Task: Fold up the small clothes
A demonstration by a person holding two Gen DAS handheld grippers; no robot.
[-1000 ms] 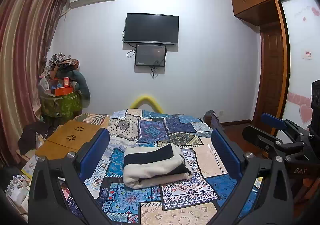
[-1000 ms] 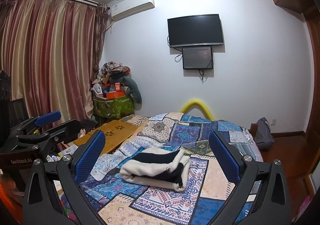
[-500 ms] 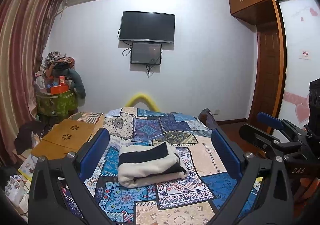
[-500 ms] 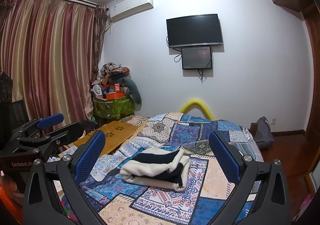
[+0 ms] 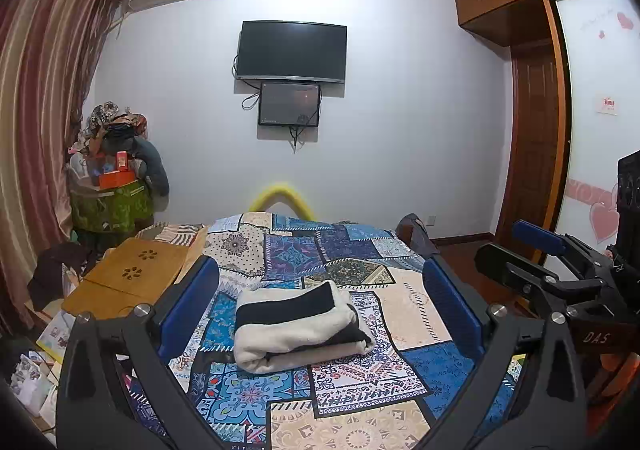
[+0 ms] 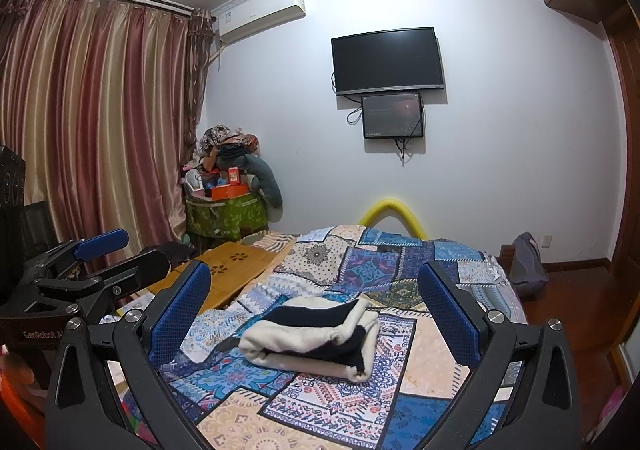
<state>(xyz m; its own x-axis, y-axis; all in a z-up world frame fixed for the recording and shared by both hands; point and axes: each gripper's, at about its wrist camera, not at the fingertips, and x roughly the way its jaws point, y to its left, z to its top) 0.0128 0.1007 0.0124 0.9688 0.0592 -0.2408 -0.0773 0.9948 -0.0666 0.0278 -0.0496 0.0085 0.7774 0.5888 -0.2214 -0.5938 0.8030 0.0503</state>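
Observation:
A folded cream and black garment (image 5: 298, 326) lies on the patchwork bedspread (image 5: 320, 250); it also shows in the right wrist view (image 6: 316, 338). My left gripper (image 5: 320, 302) is open and empty, held above and short of the garment, its blue pads either side of it in the picture. My right gripper (image 6: 314, 302) is open and empty too, likewise back from the garment. The right gripper shows at the right edge of the left wrist view (image 5: 560, 262), and the left gripper at the left edge of the right wrist view (image 6: 92, 266).
A wooden lap table (image 5: 132, 274) sits at the bed's left side. A green basket piled with items (image 5: 112, 206) stands by the curtain (image 5: 36, 130). A TV (image 5: 292, 50) hangs on the far wall. A wardrobe and door (image 5: 536, 154) are on the right.
Both grippers stay open and empty. The left wrist view has shifted slightly, tilting a little; the garment has not moved.

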